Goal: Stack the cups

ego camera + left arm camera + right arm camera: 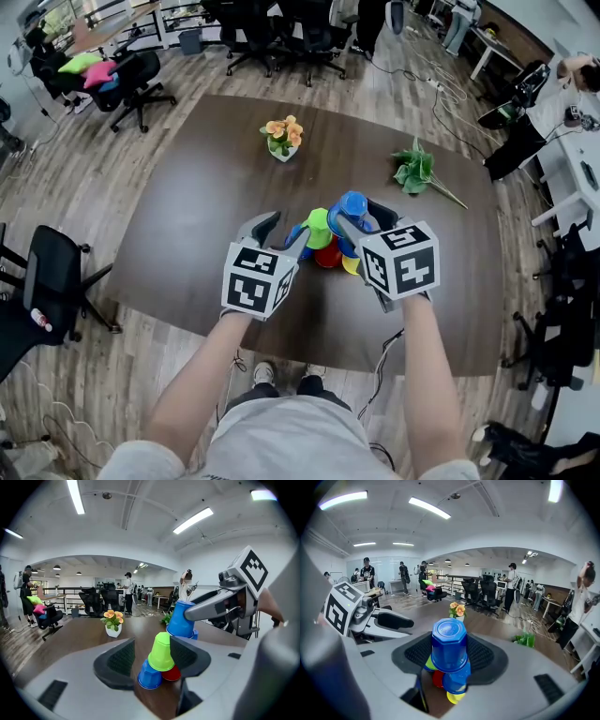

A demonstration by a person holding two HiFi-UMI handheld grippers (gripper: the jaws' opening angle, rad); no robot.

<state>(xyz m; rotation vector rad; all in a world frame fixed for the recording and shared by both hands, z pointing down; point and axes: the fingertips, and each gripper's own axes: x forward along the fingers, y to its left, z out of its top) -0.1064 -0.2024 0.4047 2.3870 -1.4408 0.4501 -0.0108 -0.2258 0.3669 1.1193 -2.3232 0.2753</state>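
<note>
One upturned blue cup [449,648] I'm pinching in right fingers [485,654] for stacking; left fingers [119,660] hovering spread by green cup [162,652], probably guarding it.

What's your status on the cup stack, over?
Left gripper open around green cup. Right gripper shut on blue cup, held over the other cups. Flower pot and green sprig stand apart, nothing in the way.

Dark wood desk [206,187] on plank floor [84,178], black office chairs [141,80] around it. White ceiling, strip lights [75,496].
</note>
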